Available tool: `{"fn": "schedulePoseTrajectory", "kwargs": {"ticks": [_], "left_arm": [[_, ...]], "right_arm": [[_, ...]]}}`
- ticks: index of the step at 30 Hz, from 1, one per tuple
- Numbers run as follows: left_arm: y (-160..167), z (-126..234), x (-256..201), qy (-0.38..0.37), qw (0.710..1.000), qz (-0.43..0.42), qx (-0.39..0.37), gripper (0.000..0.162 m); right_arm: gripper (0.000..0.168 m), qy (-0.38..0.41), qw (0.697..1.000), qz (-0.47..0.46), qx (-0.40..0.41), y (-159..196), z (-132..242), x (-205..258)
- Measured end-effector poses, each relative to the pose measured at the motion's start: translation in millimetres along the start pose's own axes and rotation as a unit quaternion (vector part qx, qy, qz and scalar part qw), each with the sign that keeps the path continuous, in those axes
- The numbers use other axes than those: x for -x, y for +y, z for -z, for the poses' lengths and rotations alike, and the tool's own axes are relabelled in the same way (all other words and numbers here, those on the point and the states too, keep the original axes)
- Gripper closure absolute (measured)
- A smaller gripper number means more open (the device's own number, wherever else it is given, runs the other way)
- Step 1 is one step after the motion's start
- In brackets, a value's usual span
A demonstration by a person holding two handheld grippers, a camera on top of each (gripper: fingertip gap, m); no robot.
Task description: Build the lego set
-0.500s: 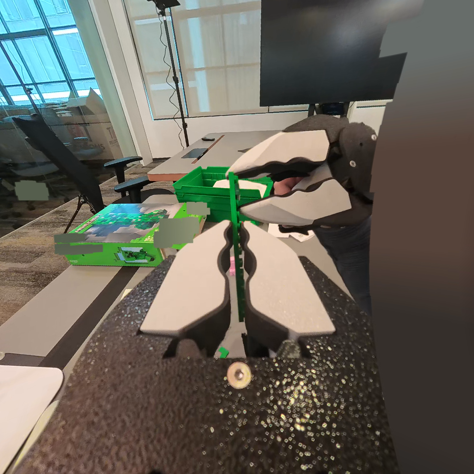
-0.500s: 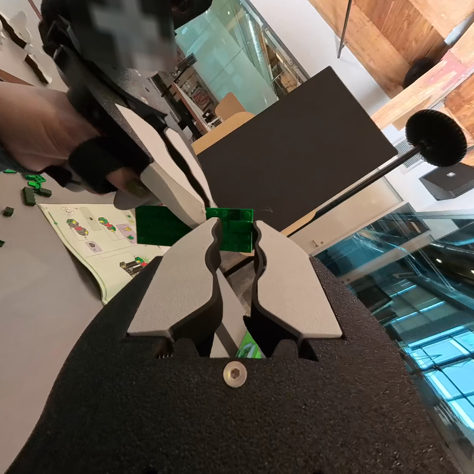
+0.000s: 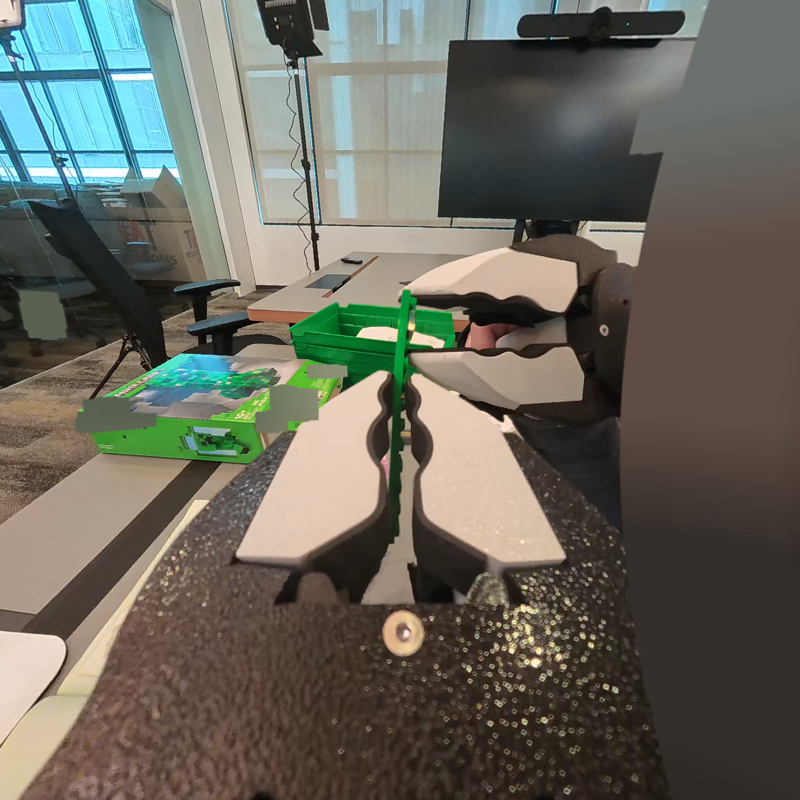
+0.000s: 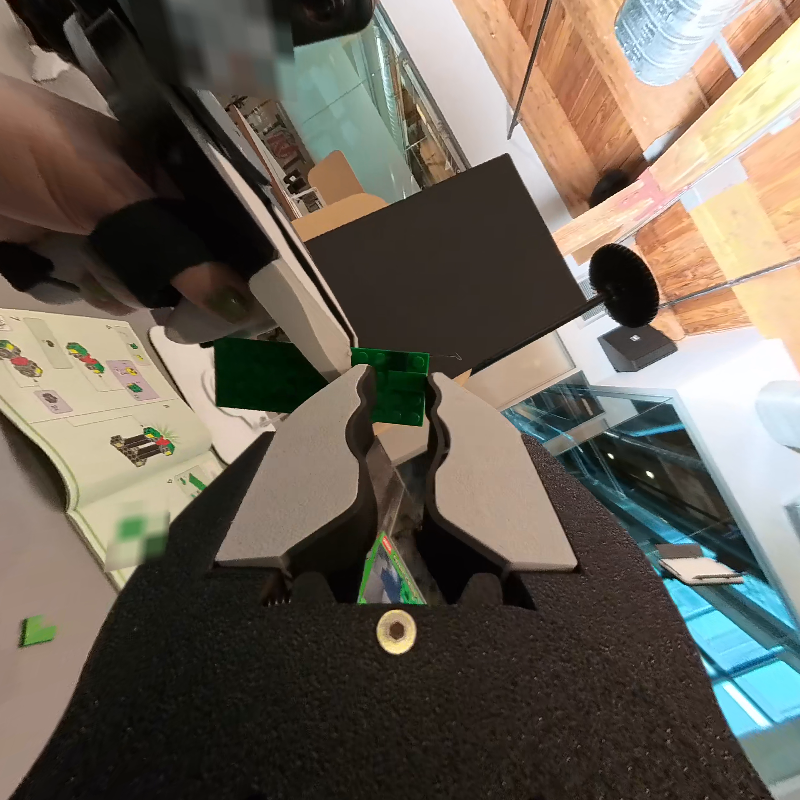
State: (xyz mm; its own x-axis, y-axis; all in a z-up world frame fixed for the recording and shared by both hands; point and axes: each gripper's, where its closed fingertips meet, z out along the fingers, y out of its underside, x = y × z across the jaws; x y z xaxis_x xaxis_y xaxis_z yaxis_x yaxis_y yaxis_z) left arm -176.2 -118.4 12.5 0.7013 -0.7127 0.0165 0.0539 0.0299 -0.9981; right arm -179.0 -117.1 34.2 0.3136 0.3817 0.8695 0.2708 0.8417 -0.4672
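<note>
Green plastic is the story here: a flat green studded lego plate (image 3: 396, 437) stands on edge, pinched tight between the two grey fingers of the left claw (image 3: 397, 381), held up in the air above the grey table (image 3: 86, 511). Just beyond the left claw's tips, the right claw (image 3: 411, 324) comes in from the right side, its upper and lower fingers straddling the top edge of that same plate. There's a clear gap between those fingers, and whether they actually press on the plate I cannot tell from this side.

Switch to the right wrist view and the right claw (image 4: 396, 379) has its fingers either side of a small stack of green lego pieces (image 4: 396, 389) sitting on the plate's studded face; both pads look to be touching it, so it reads as clamped on that stack. The left claw (image 4: 342, 355) reaches in from the upper left, and a hand (image 4: 86, 216) with a black strap grips it. The big plate (image 4: 259, 376) shows as a dark green sheet to the left of the right claw's tips.

Under and to the left of that claw, an open pale-green instruction booklet (image 4: 108, 411) lies on the table. Beyond the left claw's left finger sits the green lego set box (image 3: 195, 407), with a green plastic bin (image 3: 342, 333) just behind it.
</note>
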Motion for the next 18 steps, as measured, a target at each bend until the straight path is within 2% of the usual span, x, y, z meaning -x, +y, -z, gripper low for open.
{"fn": "schedulePoseTrajectory", "kwargs": {"ticks": [7, 8, 11, 15, 18], "left_arm": [[0.3, -0.8, 4.7, -0.003, 1.0, 0.024, -0.015, 0.157], [0.9, -1.8, 3.1, 0.004, 0.999, 0.029, -0.015, 0.158], [1.9, -5.0, 2.9, 0.01, 0.999, 0.046, -0.025, 0.158], [2.6, -5.6, 5.9, -0.008, 0.999, 0.024, -0.022, 0.158], [2.8, -5.8, 7.1, -0.011, 0.999, 0.025, -0.025, 0.158]], "right_arm": [[0.147, 0.024, 0.999, 0.032, 0.006, 2.2, -3.1, -0.1], [0.153, 0.036, 0.999, 0.033, 0.005, 1.8, -3.3, -2.7], [0.154, 0.053, 0.996, 0.07, 0.009, 2.2, -3.1, -3.0], [0.153, 0.037, 0.999, 0.034, 0.0, 4.3, -4.3, -2.3], [0.154, 0.041, 0.998, 0.04, 0.0, 5.0, -4.6, -2.4]]}}
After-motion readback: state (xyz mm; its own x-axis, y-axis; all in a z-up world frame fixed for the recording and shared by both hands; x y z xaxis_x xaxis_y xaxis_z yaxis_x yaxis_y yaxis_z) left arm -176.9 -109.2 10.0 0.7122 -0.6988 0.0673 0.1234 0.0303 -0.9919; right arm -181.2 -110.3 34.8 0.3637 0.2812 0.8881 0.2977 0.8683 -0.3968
